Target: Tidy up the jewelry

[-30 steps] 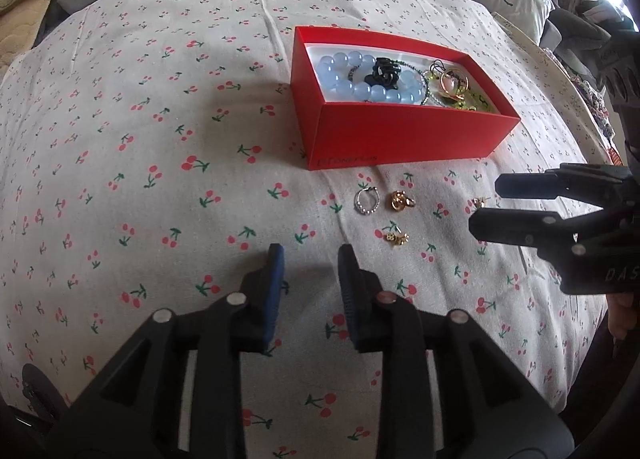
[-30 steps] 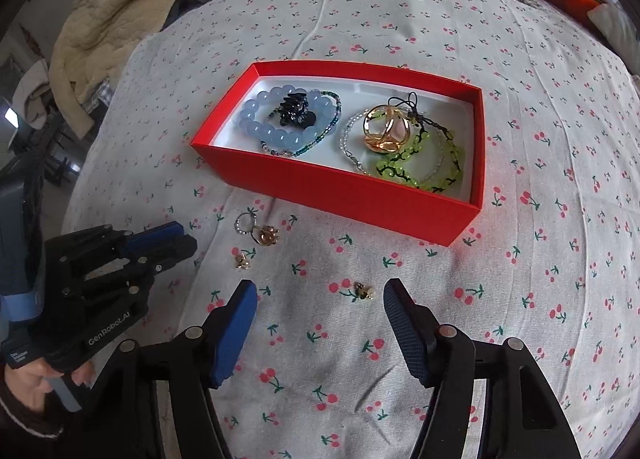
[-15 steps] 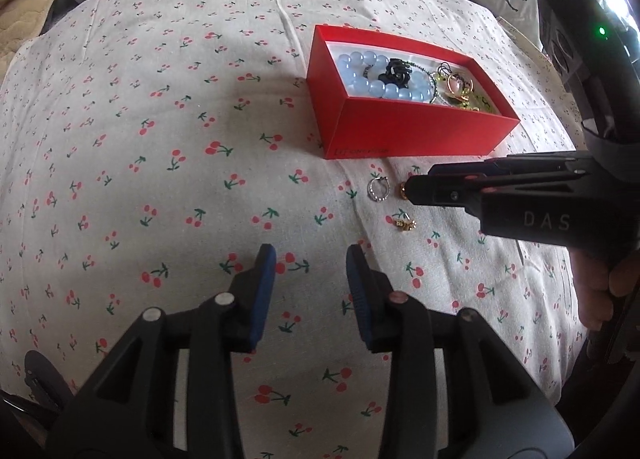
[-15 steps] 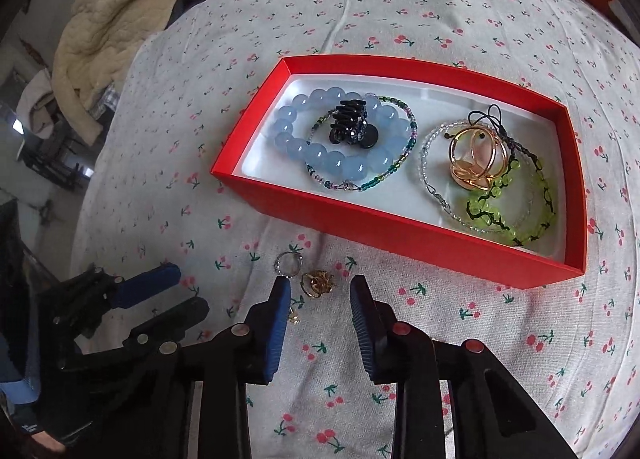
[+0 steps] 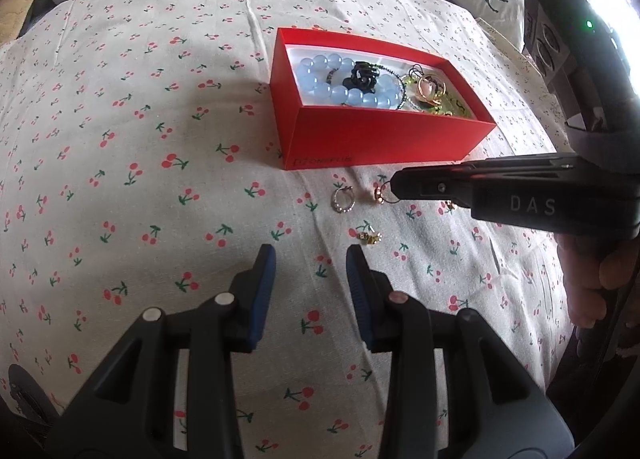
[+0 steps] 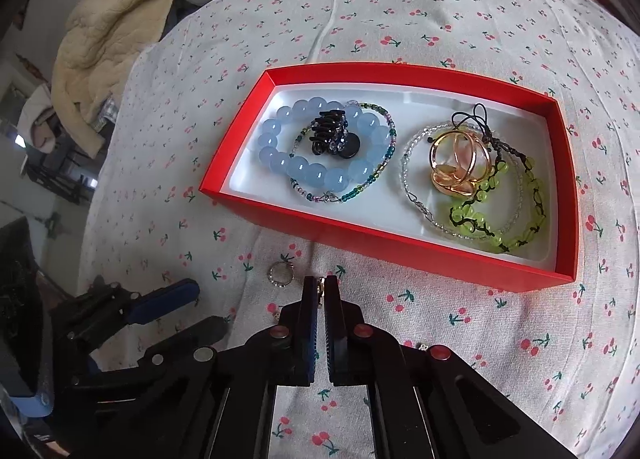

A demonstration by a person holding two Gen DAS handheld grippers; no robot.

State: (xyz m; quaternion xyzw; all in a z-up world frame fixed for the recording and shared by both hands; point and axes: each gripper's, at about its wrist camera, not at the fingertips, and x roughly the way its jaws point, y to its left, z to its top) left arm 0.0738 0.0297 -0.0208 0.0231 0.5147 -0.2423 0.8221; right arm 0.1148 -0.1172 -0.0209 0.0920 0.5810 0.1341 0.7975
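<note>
A red box holds blue beads, a black clip and green bracelets. At its 7 o'clock lie a silver ring and gold earring.

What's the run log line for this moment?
right tongs: shut on gold earring | left tongs: open, idle | red box: bracelets inside | silver hoop: on cloth

Right hand-held gripper pinched nearly closed; left hand-held gripper parted

The right claw body bears the white letters "DAS".
</note>
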